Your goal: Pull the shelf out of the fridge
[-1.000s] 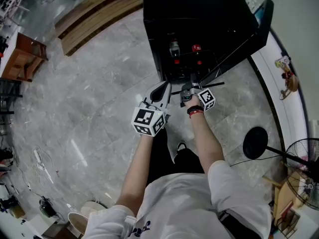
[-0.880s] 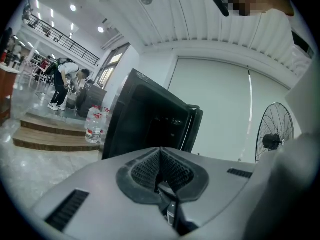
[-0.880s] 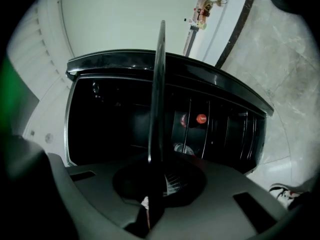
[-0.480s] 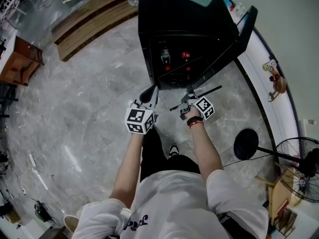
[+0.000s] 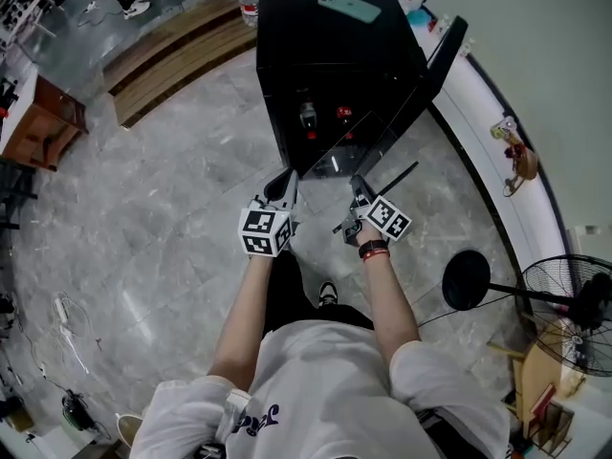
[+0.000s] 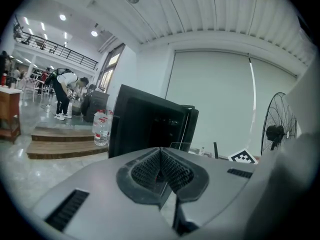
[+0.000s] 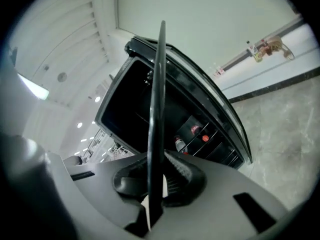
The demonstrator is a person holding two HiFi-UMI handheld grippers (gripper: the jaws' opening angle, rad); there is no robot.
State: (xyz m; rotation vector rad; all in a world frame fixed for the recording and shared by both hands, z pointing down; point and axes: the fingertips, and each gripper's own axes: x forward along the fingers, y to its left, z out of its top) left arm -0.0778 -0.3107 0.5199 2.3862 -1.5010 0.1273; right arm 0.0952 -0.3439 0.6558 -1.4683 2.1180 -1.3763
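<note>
Right gripper point(image 7: 158, 178) jaws clamp the shelf point(image 7: 159, 94), which shows edge-on as a thin dark strip rising up-frame. Behind it: black fridge point(image 7: 131, 109), door point(image 7: 222, 115) open, red-capped bottles point(image 7: 181, 144) on wire rack.

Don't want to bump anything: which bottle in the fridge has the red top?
The bottle nearer the door; the other bottle has no red top.
</note>
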